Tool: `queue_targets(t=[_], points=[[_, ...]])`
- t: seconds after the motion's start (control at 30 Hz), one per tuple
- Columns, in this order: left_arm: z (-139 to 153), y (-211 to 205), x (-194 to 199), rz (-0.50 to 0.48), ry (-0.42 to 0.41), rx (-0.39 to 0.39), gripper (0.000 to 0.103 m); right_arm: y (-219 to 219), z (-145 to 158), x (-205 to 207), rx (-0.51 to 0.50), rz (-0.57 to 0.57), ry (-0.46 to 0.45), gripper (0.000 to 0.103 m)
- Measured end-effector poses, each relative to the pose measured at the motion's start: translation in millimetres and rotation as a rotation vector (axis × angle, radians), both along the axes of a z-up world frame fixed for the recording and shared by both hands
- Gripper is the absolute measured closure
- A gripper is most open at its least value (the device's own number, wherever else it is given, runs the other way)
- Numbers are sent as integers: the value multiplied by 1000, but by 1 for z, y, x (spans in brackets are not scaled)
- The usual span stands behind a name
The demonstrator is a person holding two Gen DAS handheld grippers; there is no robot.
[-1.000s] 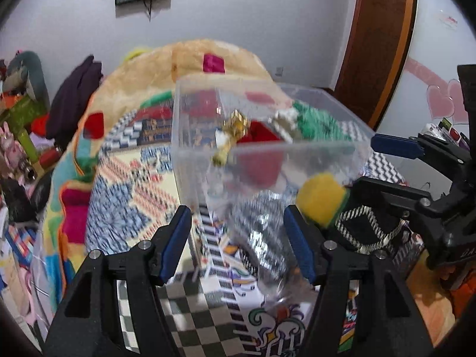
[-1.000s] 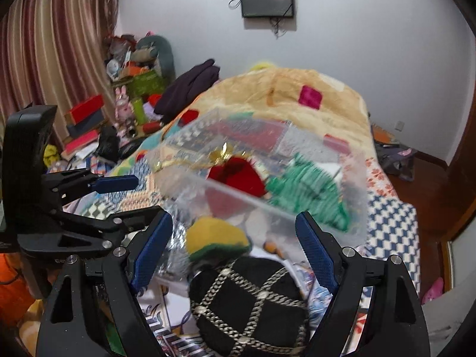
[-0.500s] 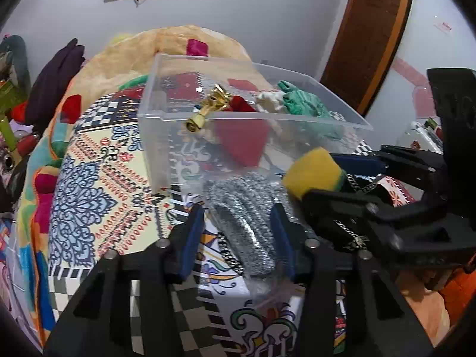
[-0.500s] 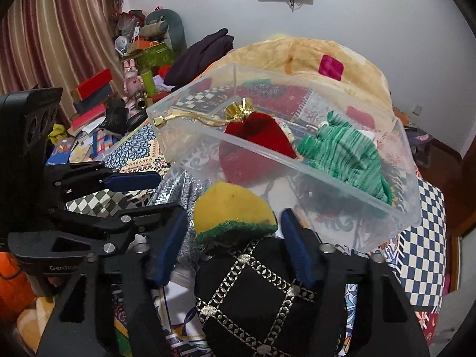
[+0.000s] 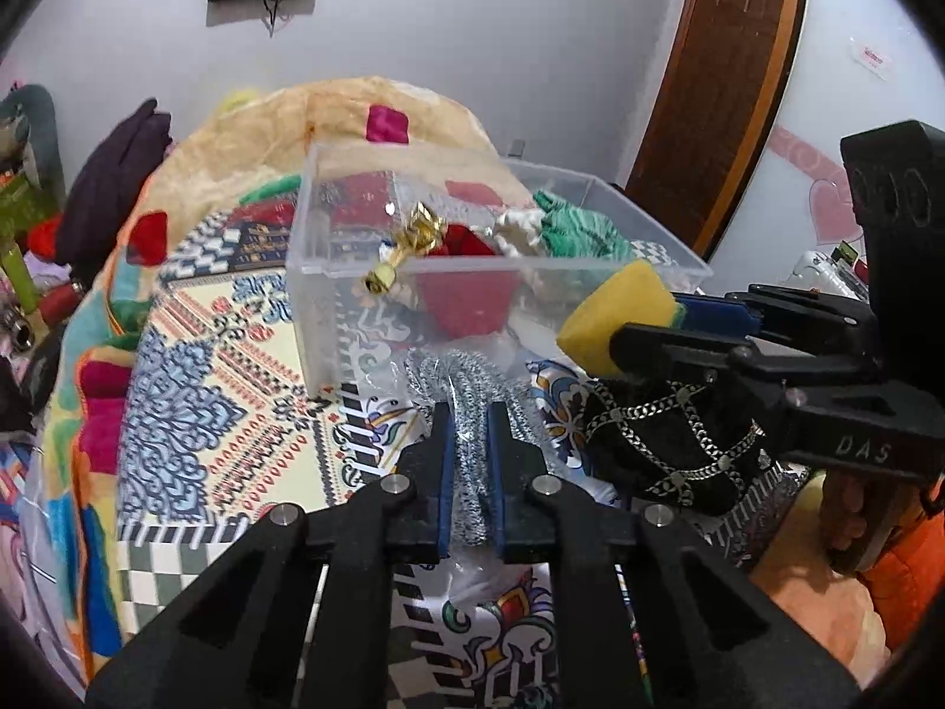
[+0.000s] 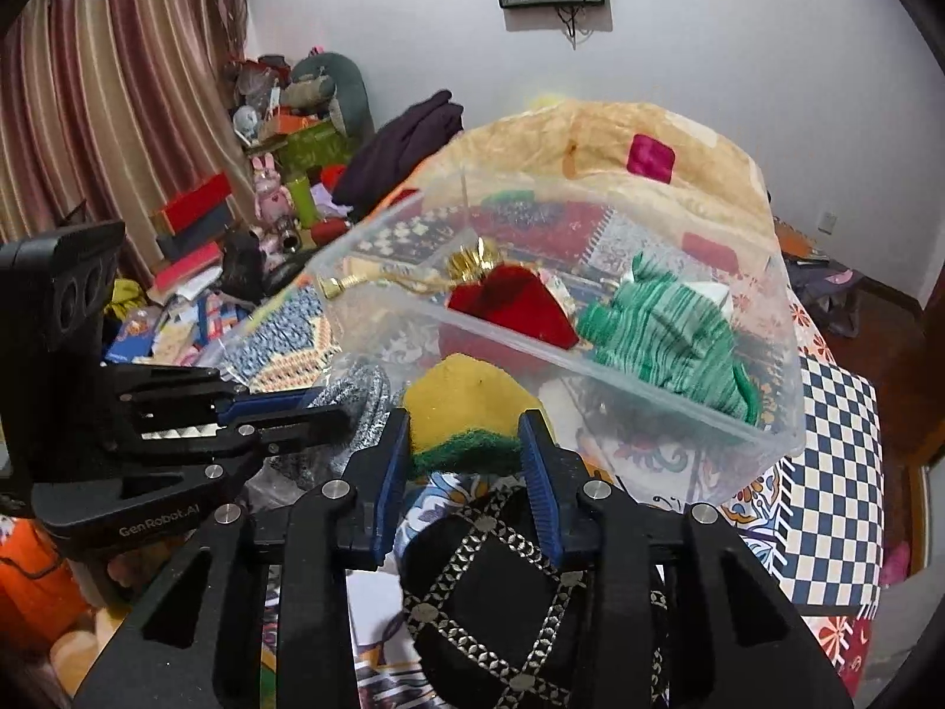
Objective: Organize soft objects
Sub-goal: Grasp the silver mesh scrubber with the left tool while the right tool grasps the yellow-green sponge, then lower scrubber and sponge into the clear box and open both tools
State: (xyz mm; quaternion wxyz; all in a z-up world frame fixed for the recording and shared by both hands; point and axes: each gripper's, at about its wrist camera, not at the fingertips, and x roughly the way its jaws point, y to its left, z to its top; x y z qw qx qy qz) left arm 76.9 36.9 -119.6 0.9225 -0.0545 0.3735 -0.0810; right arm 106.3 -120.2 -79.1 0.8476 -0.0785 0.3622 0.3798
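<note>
My left gripper [image 5: 471,413] is shut on a silver wire scrubber in a clear wrapper [image 5: 466,378], on the patterned bedspread in front of a clear plastic bin [image 5: 331,269]. My right gripper [image 6: 463,422] is shut on a yellow-and-green sponge [image 6: 466,407], just before the bin's near wall [image 6: 590,372]. The sponge also shows in the left wrist view [image 5: 617,313], as does the right gripper [image 5: 685,319]. The left gripper shows in the right wrist view [image 6: 319,405]. The bin holds a red pouch with gold tassel [image 6: 508,304] and a green knitted item [image 6: 667,337].
A black pouch with silver studs [image 6: 502,591] lies on the bed under my right gripper. Cluttered boxes and toys [image 6: 236,224] stand left of the bed. A wooden door [image 5: 732,77] is at the right.
Both grippers have closed: the left onto the wrapped scrubber, the right onto the sponge. Both have moved in closer to these objects.
</note>
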Motion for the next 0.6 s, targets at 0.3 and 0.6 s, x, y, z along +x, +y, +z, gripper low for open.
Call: queue_targets(t=[0.3, 0.6], points=[[40, -1, -16, -6, -91, 10, 94, -19, 32, -8, 84, -35, -57, 69], [82, -9, -4, -11, -202, 39, 94, -42, 64, -4, 121, -107, -145, 69]])
